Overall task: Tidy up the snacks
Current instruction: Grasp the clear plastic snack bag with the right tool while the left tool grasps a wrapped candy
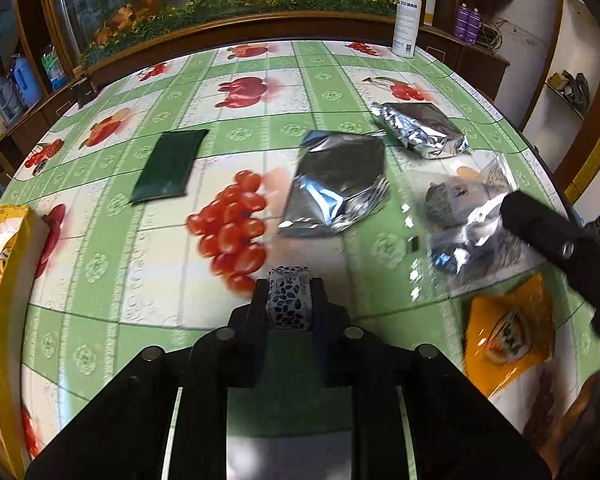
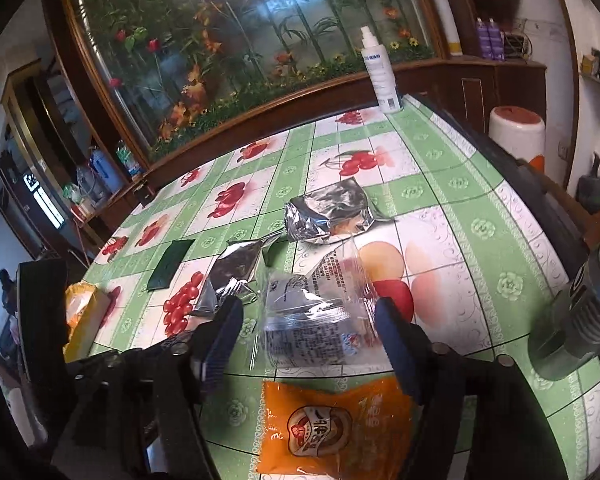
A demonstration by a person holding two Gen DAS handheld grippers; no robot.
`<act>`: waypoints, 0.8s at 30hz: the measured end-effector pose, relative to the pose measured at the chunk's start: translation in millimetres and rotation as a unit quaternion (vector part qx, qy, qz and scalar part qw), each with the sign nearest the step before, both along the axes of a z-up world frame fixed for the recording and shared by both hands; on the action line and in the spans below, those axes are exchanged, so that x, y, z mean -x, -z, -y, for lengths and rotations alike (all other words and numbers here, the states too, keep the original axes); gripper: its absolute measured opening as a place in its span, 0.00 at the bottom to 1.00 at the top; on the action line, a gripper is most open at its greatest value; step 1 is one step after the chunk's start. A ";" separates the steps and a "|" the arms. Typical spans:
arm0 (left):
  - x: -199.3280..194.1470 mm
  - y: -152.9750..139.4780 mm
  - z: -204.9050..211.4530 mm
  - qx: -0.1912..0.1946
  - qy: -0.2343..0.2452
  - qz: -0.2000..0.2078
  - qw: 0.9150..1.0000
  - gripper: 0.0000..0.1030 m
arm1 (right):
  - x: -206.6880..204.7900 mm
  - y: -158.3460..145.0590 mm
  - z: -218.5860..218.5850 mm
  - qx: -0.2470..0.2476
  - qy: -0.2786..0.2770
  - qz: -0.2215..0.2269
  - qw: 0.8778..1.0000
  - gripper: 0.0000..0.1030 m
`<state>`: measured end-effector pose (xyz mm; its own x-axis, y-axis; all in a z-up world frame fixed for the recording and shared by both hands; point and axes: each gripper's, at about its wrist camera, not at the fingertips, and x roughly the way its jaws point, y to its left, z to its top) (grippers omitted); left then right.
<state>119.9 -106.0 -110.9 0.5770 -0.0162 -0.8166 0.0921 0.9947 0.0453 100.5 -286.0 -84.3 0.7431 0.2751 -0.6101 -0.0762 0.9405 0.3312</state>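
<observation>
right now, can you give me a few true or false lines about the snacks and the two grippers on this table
1. The left gripper is shut on a small patterned packet. True.
2. The right gripper is clamped on the orange packet. False: its jaws stand open around a clear-wrapped packet, and the orange one lies nearer the camera, untouched.
3. A dark green packet lies flat on the tablecloth. True.
4. The white spray bottle lies on its side. False: it stands upright at the table's far edge.
5. Two silver foil packets lie on the table. True.
</observation>
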 end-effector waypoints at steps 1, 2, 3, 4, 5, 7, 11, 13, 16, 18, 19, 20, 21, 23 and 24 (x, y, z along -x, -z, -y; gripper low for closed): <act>3.8 0.2 -5.7 0.004 0.001 -0.001 1.000 0.16 | 0.2 -1.1 -1.8 0.006 -0.005 -0.001 1.000 0.75; 6.9 0.5 -11.7 0.006 0.000 -0.001 1.000 0.16 | 0.1 -2.3 -2.4 0.010 -0.005 -0.002 1.000 0.75; 10.6 0.6 -19.3 0.011 -0.004 -0.002 1.000 0.16 | 0.2 -3.5 -2.8 0.015 -0.001 -0.002 1.000 0.79; 13.4 0.7 -25.6 0.016 -0.007 -0.003 1.000 0.15 | -1.3 -3.7 -3.8 0.019 0.001 -0.006 1.000 0.85; 16.9 0.5 -32.6 0.023 -0.011 -0.005 1.000 0.15 | -4.9 -2.6 -6.0 0.025 0.000 -0.013 1.000 0.85; 22.3 0.5 -43.0 0.034 -0.017 -0.008 0.999 0.15 | -12.4 0.6 -14.0 0.046 -0.008 -0.027 0.999 0.85; 33.4 -0.1 -61.1 0.058 -0.023 -0.015 0.998 0.15 | -31.8 11.8 -41.2 0.133 -0.020 -0.058 0.989 0.87; 38.9 -0.1 -67.8 0.065 -0.026 -0.016 0.997 0.15 | -36.7 18.6 -51.0 0.172 -0.023 -0.059 0.983 0.86; 48.2 -0.9 -79.7 0.077 -0.032 -0.015 0.996 0.15 | -33.4 19.3 -53.3 0.174 -0.031 -0.055 0.983 0.75; 55.4 -2.5 -88.6 0.085 -0.035 -0.012 0.996 0.15 | -28.9 16.7 -49.9 0.158 -0.035 -0.052 0.986 0.70; 58.5 -3.6 -92.8 0.087 -0.037 -0.010 0.995 0.15 | -26.7 16.4 -48.9 0.150 -0.036 -0.051 0.987 0.68; 62.5 -5.2 -98.2 0.091 -0.040 -0.008 0.995 0.15 | -22.8 15.3 -48.9 0.146 -0.036 -0.048 0.987 0.67; 65.9 -7.2 -103.9 0.094 -0.042 -0.006 0.995 0.15 | -16.3 13.3 -49.6 0.139 -0.039 -0.042 0.989 0.63; 73.4 -12.6 -115.2 0.095 -0.048 0.003 0.994 0.15 | -7.2 8.2 -51.1 0.118 -0.047 -0.032 0.991 0.60; 75.7 -15.4 -121.0 0.096 -0.051 0.007 0.994 0.15 | -2.4 4.5 -52.5 0.103 -0.052 -0.026 0.993 0.59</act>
<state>44.2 15.0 -95.5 0.5954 -0.1115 -0.7956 -0.0086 0.9894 -0.1451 102.9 -233.5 -88.8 0.6830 0.2134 -0.6986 -0.1640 0.9768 0.1380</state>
